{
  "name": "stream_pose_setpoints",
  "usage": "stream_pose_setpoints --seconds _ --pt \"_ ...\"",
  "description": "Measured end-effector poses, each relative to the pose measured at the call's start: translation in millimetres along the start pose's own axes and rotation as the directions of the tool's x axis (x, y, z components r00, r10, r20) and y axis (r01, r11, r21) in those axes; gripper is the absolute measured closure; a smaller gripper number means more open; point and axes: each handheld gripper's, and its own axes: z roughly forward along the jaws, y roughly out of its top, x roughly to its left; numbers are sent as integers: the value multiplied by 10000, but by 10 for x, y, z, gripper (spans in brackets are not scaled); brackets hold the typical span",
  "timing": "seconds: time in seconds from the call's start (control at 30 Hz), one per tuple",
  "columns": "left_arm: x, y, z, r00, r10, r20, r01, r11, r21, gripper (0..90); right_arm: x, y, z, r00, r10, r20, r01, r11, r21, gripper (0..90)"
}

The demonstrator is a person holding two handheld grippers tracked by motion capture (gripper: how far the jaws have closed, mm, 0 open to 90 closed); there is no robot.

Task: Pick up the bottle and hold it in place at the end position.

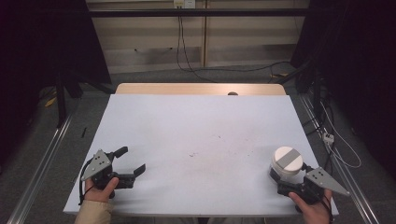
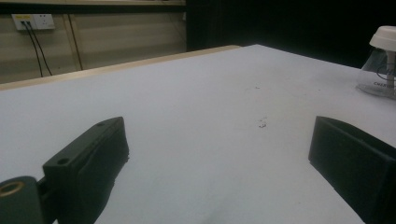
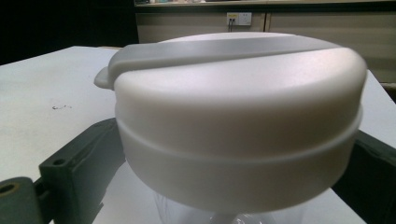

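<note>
A white-covered counter (image 1: 196, 126) lies broad and bare through its middle, its far wooden edge (image 1: 201, 88) exposed and only faint dark specks (image 1: 194, 154) near the centre. At the near left corner the left gripper (image 1: 132, 161) rests by the edge with its fingers (image 2: 88, 158) spread wide apart, nothing between them. Near the right edge stands a clear jar with a white lid (image 1: 286, 161) (a grey band crosses the lid top, running near-left to far-right). The jar stands upright, its long axis vertical. The right gripper (image 1: 286, 181) sits just behind it; its fingers (image 3: 77, 165) flank the jar's body below the lid, probably closed against it, though the contact itself is hidden.
</note>
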Motion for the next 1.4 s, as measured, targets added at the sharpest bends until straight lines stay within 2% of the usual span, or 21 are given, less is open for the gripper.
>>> stream_pose_setpoints --seconds 0.17,0.3,0.6,0.7,0.77,0.93,1.13,1.27,1.4 --pt "0 -6 5 10000 -99 3 99 9999 -18 43 1 4 6 10000 -10 11 10 9999 113 29" --pt "0 -7 16 10000 -30 30 30 10000 38 43 -2 8 21 10000 28 29 -28 9997 251 31" --pt "0 -13 30 10000 -69 4 68 9999 130 43 -4 29 88 9999 -71 80 63 9957 921 43" --pt "-3 -14 39 9999 -134 -19 134 9999 108 43 -20 34 104 9998 87 190 -105 9954 952 55" --pt "0 -11 39 10000 -42 18 42 9998 169 43 -27 34 113 9997 135 224 -157 9947 1012 66" --pt "2 -16 49 10000 -60 36 60 9998 176 44 -32 36 122 9997 163 178 -182 9936 1115 133" --pt "9 -11 44 10000 -29 30 28 9999 145 44 -29 38 126 9999 15 166 -34 9938 1111 164" --pt "4 -10 48 9999 -111 3 110 9998 138 43 -32 50 123 9994 -278 181 258 9944 1020 180" --pt "3 -10 50 9999 -101 11 101 9999 134 43 -35 74 117 9994 -283 197 265 9959 865 183"
